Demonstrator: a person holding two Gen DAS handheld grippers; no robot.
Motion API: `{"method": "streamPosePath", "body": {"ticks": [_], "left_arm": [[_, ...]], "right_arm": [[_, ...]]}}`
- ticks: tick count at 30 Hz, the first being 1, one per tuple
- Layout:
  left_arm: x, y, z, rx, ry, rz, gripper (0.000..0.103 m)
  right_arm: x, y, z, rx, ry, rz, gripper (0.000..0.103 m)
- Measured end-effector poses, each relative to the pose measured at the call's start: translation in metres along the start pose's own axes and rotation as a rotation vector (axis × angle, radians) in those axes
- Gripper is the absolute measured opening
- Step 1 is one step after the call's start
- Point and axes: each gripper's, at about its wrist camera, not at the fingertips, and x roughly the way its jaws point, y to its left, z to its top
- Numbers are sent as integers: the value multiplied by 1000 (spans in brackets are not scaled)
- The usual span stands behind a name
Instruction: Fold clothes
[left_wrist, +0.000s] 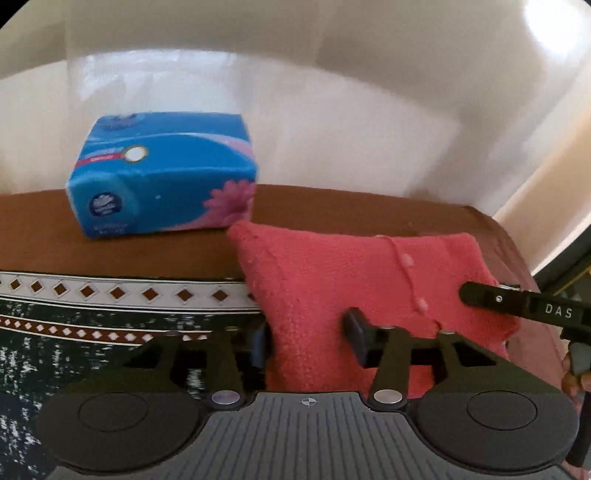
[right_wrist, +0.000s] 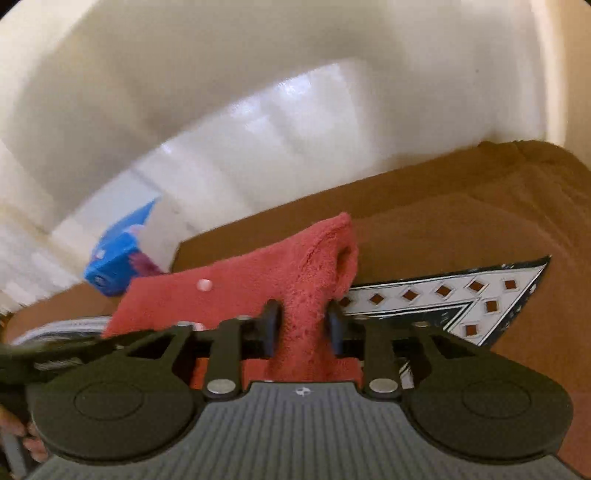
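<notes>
A red fleece garment (left_wrist: 354, 280) with small buttons lies bunched on the brown bedcover (left_wrist: 166, 251). My left gripper (left_wrist: 306, 338) stands over its near left edge, jaws apart, with cloth between the fingers but not pinched. My right gripper (right_wrist: 301, 326) is shut on a raised fold of the same garment (right_wrist: 258, 280), and its black finger (left_wrist: 517, 306) shows at the right of the left wrist view.
A blue and pink tissue pack (left_wrist: 162, 173) stands on the bedcover behind the garment; it also shows in the right wrist view (right_wrist: 118, 258). A dark patterned cloth with a white diamond border (left_wrist: 110, 295) lies underneath. A cream wall (left_wrist: 332, 92) is close behind.
</notes>
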Motion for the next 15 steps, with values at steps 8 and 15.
{"method": "streamPosePath", "body": {"ticks": [8,15], "left_arm": [[-49,-6,8,28,-121,21,58],[-20,-53,-13,262,-50,5,58]], "right_arm": [[-36,19,-1,-145,-144,-52,47],[-10,54,-16,-316,-93,-57,42]]}}
